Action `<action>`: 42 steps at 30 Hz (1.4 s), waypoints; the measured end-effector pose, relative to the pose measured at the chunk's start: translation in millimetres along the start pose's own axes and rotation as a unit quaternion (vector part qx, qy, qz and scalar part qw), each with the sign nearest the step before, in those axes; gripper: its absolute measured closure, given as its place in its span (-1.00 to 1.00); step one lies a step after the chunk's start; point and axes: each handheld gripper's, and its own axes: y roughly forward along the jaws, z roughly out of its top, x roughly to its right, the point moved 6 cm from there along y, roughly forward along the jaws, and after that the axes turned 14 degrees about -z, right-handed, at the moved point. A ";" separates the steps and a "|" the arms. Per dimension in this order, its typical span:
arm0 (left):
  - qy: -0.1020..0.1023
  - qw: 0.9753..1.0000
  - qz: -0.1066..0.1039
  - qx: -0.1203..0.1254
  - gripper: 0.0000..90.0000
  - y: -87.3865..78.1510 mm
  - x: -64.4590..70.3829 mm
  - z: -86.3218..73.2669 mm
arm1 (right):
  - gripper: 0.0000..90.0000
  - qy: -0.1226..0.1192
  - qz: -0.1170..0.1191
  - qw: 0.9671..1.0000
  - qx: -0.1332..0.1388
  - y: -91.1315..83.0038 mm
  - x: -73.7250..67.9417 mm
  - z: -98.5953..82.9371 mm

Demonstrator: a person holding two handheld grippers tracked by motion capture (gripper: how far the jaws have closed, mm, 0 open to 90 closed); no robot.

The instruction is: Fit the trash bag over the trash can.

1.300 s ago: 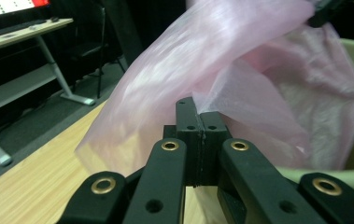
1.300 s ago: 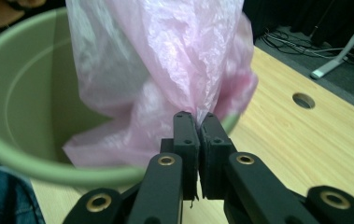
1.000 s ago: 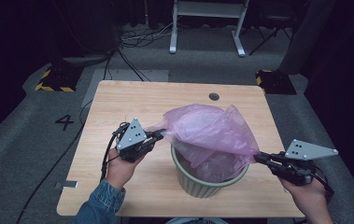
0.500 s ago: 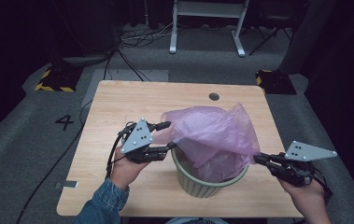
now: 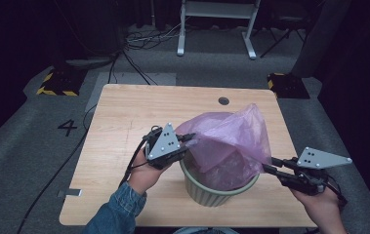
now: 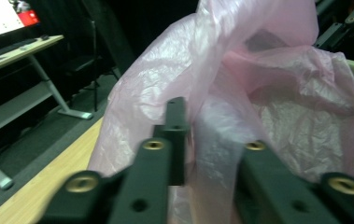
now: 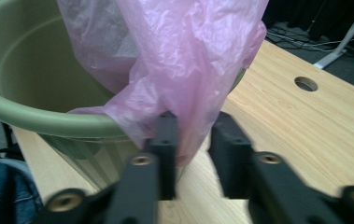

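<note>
Left gripper fingers sit spread, pink plastic bag film lying between them, not clearly clamped yet; in the left gripper view the gap between the fingers is filled with bag film. Right gripper fingers look pinched on the bag's lower edge, film caught between them just beside the green bin rim, in the lower right of the high view.

Bag sits centre-right of the high view, half in the bin, bulging up and leaning toward the upper right; its bottom hangs inside. Bin stands upright on the wooden surface, near the front edge, between the two hands.

Key relation: the bag mouth stretches left-right across the bin, one side at each gripper. The unseated edge lies right in front of the left fingers, above the rim at centre-left. Left hand is nearer that edge; right hand holds the far side taut. Likely next: left closes, pulls film out and down over the rim.
</note>
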 end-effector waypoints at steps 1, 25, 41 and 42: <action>0.002 1.000 0.000 -0.001 0.96 0.0 0.2 0.0 | 0.20 0.002 0.003 1.000 0.004 -1.9 1.2 2.3; 0.004 1.000 -0.014 -0.017 0.86 3.1 4.9 -2.2 | 0.77 -0.076 -0.011 0.997 0.023 15.6 -25.0 96.4; -0.034 0.999 0.029 -0.018 0.96 -18.4 -9.3 -25.2 | 0.93 0.037 -0.026 0.999 0.014 -8.8 19.9 19.8; -0.036 0.999 0.032 -0.021 0.96 -18.8 -10.6 -26.7 | 0.92 0.042 -0.026 0.999 0.011 -8.4 21.2 14.4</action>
